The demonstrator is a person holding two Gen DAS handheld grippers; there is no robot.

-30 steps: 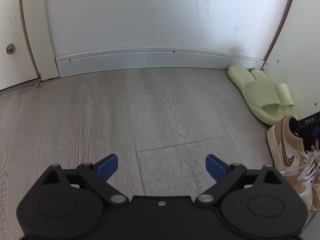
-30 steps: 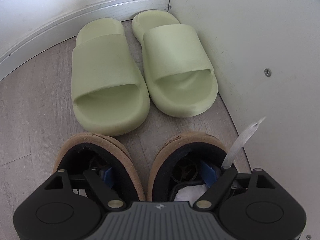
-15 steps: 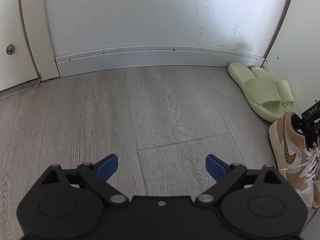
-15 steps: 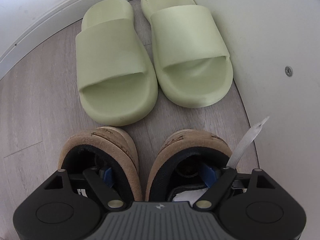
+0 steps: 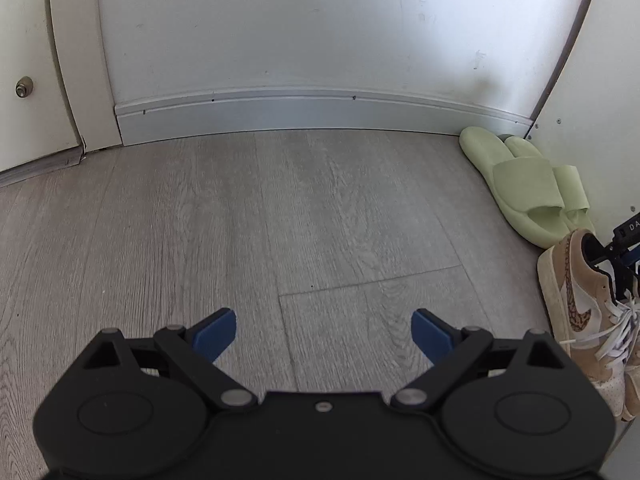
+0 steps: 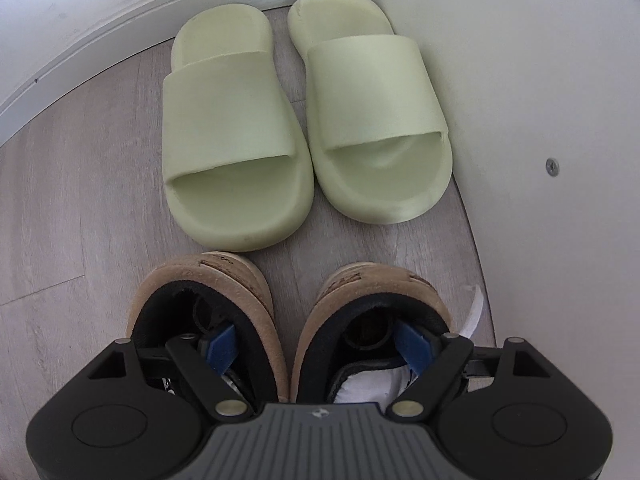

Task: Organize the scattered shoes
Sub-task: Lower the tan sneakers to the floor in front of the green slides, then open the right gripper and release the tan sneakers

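Right-wrist view has tipped since a second ago: green slides [image 6: 304, 120] now sit lower and more central in frame, and the white strip [image 6: 474, 312] that stuck up beside the right-hand sneaker now curls low against it. Left-wrist view unchanged, left claw in the same spot.

Left-wrist view, left to right:
- White door [image 5: 24, 140] with small metal knob [image 5: 23, 89] at far left
- White baseboard [image 5: 300, 114] along the back wall
- Grey wood-look floor [image 5: 240, 220], bare across the middle
- Left claw [image 5: 324, 332] hangs over the floor, blue pads wide apart, nothing between them
- Slides in the right corner, heels toward the baseboard
- One tan sneaker just in front of them at the frame edge, white laces loose, sole on the floor

Right-wrist view, left to right:
- Floor and baseboard at left
- Slides side by side, nearly touching, toe openings toward the camera, the right one against the white side panel [image 6: 540, 80]
- Tan sneakers [image 6: 256, 280] just below the slides, parallel, heels toward them, near but apart from them
- Right claw [image 6: 316, 346] points down over the pair, one blue finger dipped in each sneaker's opening, both inner collars between the fingers
- Jaws wide; the right pad stands clear of that sneaker's inner collar, no squeeze visible
- Screw [image 6: 552, 167] in the panel at far right
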